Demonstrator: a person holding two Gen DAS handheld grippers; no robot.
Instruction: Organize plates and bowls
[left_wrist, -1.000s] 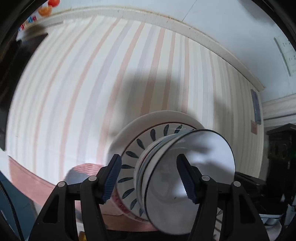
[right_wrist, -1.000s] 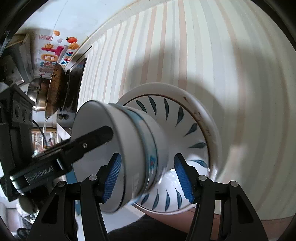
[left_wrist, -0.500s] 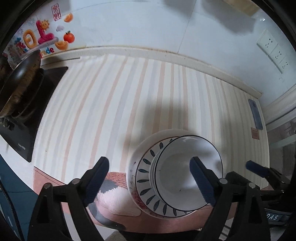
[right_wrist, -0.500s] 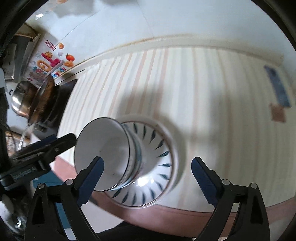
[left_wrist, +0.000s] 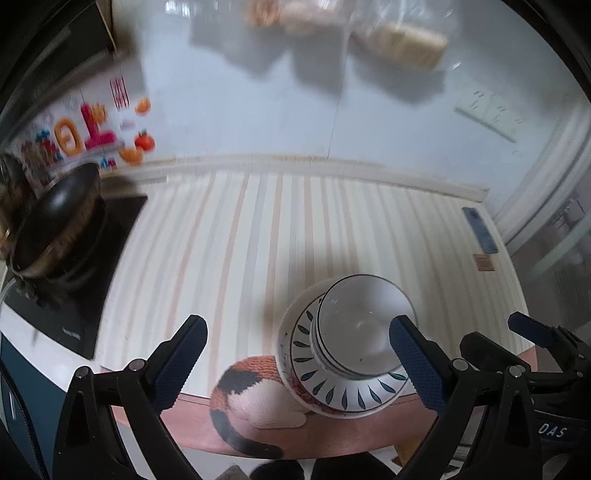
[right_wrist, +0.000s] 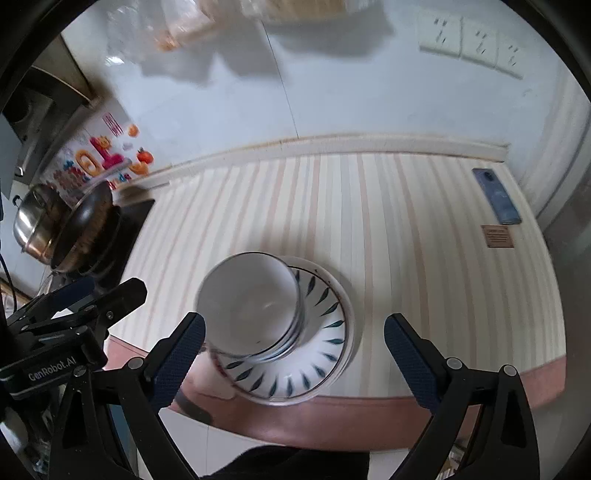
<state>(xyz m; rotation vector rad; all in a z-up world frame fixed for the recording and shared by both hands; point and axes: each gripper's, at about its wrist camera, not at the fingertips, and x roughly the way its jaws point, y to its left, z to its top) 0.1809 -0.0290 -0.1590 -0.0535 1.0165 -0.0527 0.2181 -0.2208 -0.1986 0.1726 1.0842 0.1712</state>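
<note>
Both tongs have pulled back and up from the dishes since a second ago, when they were close around the bowls. Now the left tongs (left_wrist: 295, 354) are spread wide and hold nothing, and the right tongs (right_wrist: 293, 352) are spread wide and empty too. The white bowls (right_wrist: 251, 306) sit stacked inside each other on the plate with blue leaf marks (right_wrist: 325, 354). The plate rests near the front edge of the striped desk (right_wrist: 406, 229), partly on a cat-shaped mat (left_wrist: 255, 391). The stacking looks done. No other loose plates or bowls show, so little seems left to tidy.
</note>
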